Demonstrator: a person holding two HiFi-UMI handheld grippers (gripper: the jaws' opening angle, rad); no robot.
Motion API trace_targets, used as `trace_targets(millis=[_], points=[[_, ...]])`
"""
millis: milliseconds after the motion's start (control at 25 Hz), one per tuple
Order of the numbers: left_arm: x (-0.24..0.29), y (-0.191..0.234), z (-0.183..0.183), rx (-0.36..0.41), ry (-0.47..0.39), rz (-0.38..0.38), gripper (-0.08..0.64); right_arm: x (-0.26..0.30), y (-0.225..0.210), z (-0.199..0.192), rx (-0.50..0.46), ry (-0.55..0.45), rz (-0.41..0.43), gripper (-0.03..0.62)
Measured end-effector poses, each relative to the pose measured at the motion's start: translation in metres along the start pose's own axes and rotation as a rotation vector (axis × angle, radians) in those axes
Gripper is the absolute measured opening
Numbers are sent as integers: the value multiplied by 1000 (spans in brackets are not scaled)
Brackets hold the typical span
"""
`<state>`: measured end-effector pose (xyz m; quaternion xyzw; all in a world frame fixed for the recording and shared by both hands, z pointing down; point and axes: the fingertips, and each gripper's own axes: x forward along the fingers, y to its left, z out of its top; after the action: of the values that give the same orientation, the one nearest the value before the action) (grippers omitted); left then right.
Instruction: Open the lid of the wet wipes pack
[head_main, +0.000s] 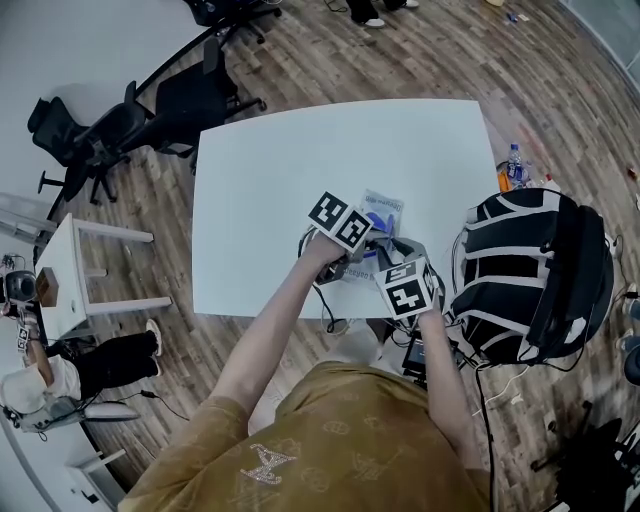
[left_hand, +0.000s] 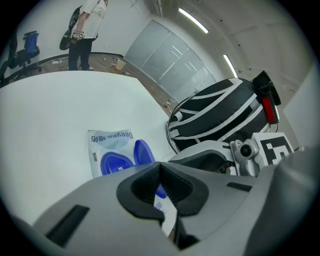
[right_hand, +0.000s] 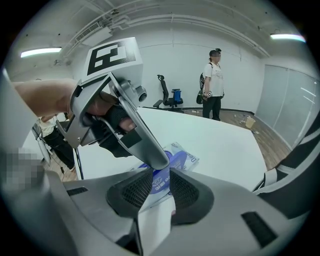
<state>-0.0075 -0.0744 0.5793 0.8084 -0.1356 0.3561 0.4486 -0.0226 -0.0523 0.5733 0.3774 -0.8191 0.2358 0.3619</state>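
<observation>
Okay, the wet wipes pack (head_main: 384, 212) is lying flat on the white bench (head_main: 270, 180), towards the edge nearest me, and both of my grippers are crowded over its near end. My left tongs (left_hand: 160, 165) are pinched together at the tips. The blue lid (left_hand: 142, 151) runs right into that pinch, so I read them as gripping it. The lid is tipped up off the pack, open, with the blue oval base showing beside it. My right tongs (right_hand: 161, 176) are closed on the near end of the pack, with the printed wrapper filling the narrow gap between the pads, so I read them as clamped on it. In the right gripper view, the left tongs' tip comes down onto the lid just past my pads. A black-and-white striped backpack (head_main: 530, 275) sits just off the bench's right side. A bottle (head_main: 513, 168) stands on the floor by the bench's far right corner.
</observation>
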Motion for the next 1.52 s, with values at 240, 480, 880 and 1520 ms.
trace_targets(millis=[240,480,880,1520], points=[[-2,3,-1,-30,-8,-22,8,2,1,1,-26,9,-2,91],[0,1,-1,-37,-17,-36,8,1,0,-2,-11,1,-2,91],[-29,0,16,-8,-175,-6,8,-6,-9,-9,18,22,-20,91],[-35,23,-20,-27,-283,110,8,-13,-42,-31,88,1,-153,89]])
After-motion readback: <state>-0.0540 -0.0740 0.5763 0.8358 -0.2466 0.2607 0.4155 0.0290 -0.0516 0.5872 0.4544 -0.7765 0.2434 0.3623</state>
